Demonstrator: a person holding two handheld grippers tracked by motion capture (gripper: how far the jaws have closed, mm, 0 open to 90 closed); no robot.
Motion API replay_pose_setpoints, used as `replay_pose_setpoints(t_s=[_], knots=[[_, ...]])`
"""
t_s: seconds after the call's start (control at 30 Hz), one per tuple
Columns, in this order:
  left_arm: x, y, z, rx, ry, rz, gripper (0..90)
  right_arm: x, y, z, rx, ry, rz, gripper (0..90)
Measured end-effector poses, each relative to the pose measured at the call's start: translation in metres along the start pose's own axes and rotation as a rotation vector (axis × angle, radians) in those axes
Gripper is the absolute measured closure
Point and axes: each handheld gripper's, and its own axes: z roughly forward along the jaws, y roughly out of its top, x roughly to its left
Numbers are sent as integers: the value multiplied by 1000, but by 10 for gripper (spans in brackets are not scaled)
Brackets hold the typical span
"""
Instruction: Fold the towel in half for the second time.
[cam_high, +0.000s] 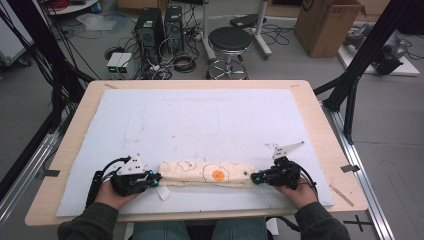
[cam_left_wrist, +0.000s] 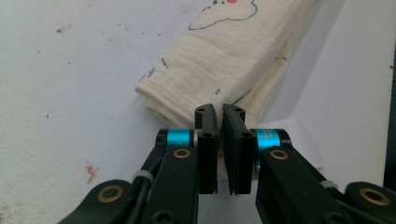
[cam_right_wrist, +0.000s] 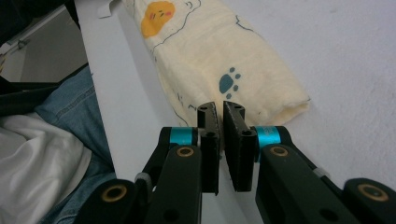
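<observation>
Your left gripper (cam_high: 156, 178) sits at the left end of the folded cloth (cam_high: 207, 174), your right gripper (cam_high: 256, 177) at its right end. Both pairs of jaws are nearly pressed together at the cloth's edge; whether they pinch fabric, I cannot tell. The cloth lies along the near edge of the white mat (cam_high: 200, 120).
</observation>
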Motion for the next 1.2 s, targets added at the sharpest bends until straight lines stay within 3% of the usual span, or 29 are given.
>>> replay_pose_setpoints(t_s=[0.4, 0.47, 0.6, 1.0, 1.2], knots=[[-5, -1, -2, 3, -21, 2, 798, 2, -3, -1, -10, -4, -2, 815], [-3, -2, -4, -7, -30, -10, 720, 1, -3, -1, -14, -3, -2, 791], [0, -1, -11, -48, -44, -23, 657, 2, -3, -3, -26, 7, 0, 739], [0, 6, -29, -144, -60, -22, 608, 10, 5, -12, -65, 31, -23, 596], [4, 20, -26, -166, -68, -31, 603, 15, 21, -11, -88, 32, -49, 580]])
